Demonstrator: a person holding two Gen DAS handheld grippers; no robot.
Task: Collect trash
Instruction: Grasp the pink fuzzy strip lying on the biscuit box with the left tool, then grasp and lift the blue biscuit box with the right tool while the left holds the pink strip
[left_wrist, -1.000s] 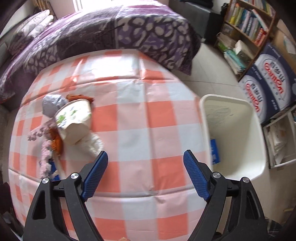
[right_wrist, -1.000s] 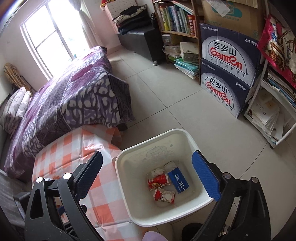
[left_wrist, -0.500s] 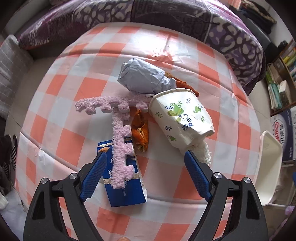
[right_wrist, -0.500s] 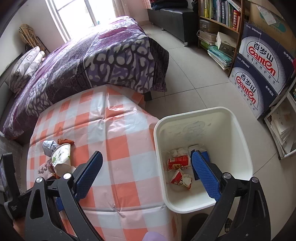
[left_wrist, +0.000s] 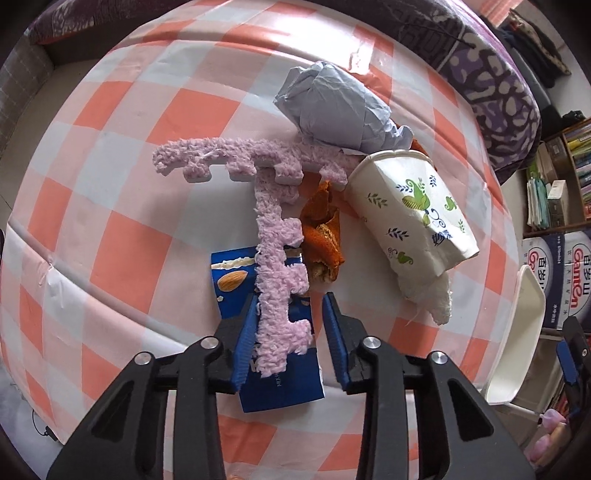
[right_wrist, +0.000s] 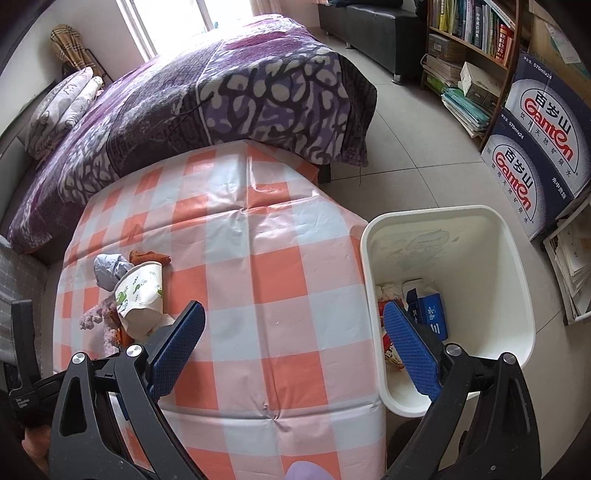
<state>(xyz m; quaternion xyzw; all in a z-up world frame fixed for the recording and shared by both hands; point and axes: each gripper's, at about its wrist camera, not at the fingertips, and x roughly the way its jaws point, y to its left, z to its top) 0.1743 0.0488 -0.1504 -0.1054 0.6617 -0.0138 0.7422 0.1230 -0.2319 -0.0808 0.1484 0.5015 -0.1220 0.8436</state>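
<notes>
On the checked tablecloth (left_wrist: 122, 251) lies a heap of trash: a pink fluffy foam piece (left_wrist: 273, 258) across a blue carton (left_wrist: 284, 384), orange peel (left_wrist: 325, 236), a tipped paper cup (left_wrist: 410, 210), a grey paper wad (left_wrist: 332, 107) and a white tissue (left_wrist: 428, 291). My left gripper (left_wrist: 290, 295) points down over the carton, its jaws closing around the foam's lower end. The left pad touches it and a narrow gap shows at the right pad. My right gripper (right_wrist: 291, 308) stands open and empty above the table's right edge, next to the white bin (right_wrist: 369, 229).
The bin holds a blue box (right_wrist: 432, 314) and wrappers. A bed with a purple blanket (right_wrist: 229, 96) borders the table's far side. Stacked water cartons (right_wrist: 535, 155) and a bookshelf (right_wrist: 472, 40) stand at the right, with bare floor tiles (right_wrist: 406, 158) between.
My left gripper swung from the bare cloth over to the trash heap, came down on it and drew its jaws in around the pink foam. The right gripper shifted from over the bin toward the table.
</notes>
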